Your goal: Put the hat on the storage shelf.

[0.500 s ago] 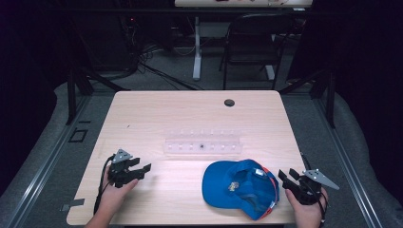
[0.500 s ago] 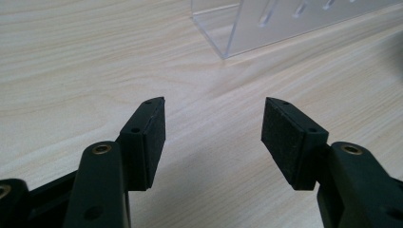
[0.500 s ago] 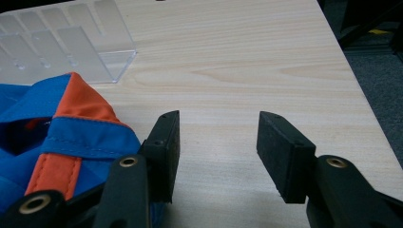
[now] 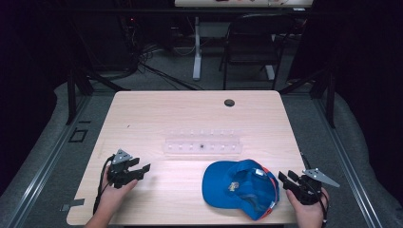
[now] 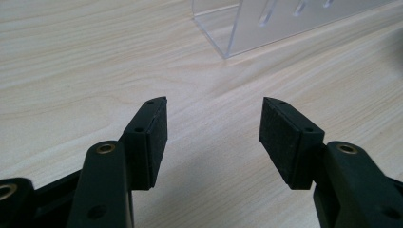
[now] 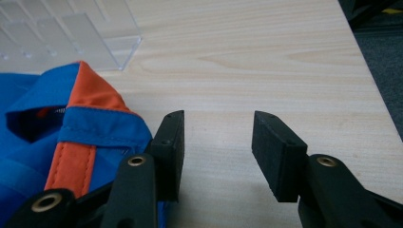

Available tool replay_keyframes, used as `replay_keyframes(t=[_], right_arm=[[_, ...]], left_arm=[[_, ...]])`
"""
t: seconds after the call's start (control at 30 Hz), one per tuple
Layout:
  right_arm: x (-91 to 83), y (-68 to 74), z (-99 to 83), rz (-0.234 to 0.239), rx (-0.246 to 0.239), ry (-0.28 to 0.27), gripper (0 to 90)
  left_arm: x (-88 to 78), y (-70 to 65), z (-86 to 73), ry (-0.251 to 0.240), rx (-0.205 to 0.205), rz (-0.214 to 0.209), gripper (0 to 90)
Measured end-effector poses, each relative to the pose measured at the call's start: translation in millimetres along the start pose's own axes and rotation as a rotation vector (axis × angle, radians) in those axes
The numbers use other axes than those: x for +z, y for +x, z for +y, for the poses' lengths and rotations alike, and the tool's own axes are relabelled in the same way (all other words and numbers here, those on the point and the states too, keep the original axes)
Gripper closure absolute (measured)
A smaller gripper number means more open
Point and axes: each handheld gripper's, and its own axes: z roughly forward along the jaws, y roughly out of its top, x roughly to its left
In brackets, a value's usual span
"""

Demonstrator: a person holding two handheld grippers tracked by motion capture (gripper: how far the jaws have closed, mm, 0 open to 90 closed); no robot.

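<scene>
While nothing has shifted in the last half second, both tools wait gaping and empty: left tool (image 4: 141, 170) at seven o'clock, right tool (image 4: 286, 179) just beside the cap (image 4: 237, 187) at five o'clock on the counter (image 4: 190, 114); the grasp looks yet to begin.

Lit table, dark room
Table (image 4: 157, 114) evenly bright from overhead, far surroundings near black; high view soft, gripper views sharp near, soft shadows under claws.
</scene>
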Motion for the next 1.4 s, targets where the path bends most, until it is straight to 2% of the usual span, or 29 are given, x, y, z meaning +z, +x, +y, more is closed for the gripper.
replay_keyframes(t=[0.1,0.3,0.47,0.6,0.87,0.97,1.2,1.4], right_arm=[[-0.6,3.6,3.4,0.001,0.001,0.032,55.7],[-7.0,7.1,18.1,0.015,0.036,0.068,56.8],[-10.4,9.4,27.1,0.025,0.023,0.120,56.5],[-11.8,10.3,34.9,0.061,0.023,0.187,58.1],[-21.1,13.8,51.0,0.129,0.020,0.263,60.2],[-25.0,14.6,55.4,0.139,0.018,0.287,60.1],[-31.8,14.0,60.3,0.170,0.052,0.349,61.6],[-35.1,16.1,62.7,0.186,0.060,0.381,62.2]], left_arm=[[0.0,-0.3,-0.4,0.008,-0.008,0.003,41.3],[-1.2,-1.3,-0.2,0.003,0.015,0.001,41.1],[-0.8,-3.2,0.3,0.005,0.025,-0.001,42.0],[-1.1,-3.5,1.0,0.001,0.027,-0.003,42.8],[-1.8,-4.9,1.0,0.002,0.031,-0.007,43.3],[-1.5,-5.2,0.6,0.004,0.033,-0.005,43.6],[-0.3,-6.6,0.7,0.010,0.039,-0.005,43.7],[-0.2,-6.1,0.6,0.012,0.038,0.001,43.7]])
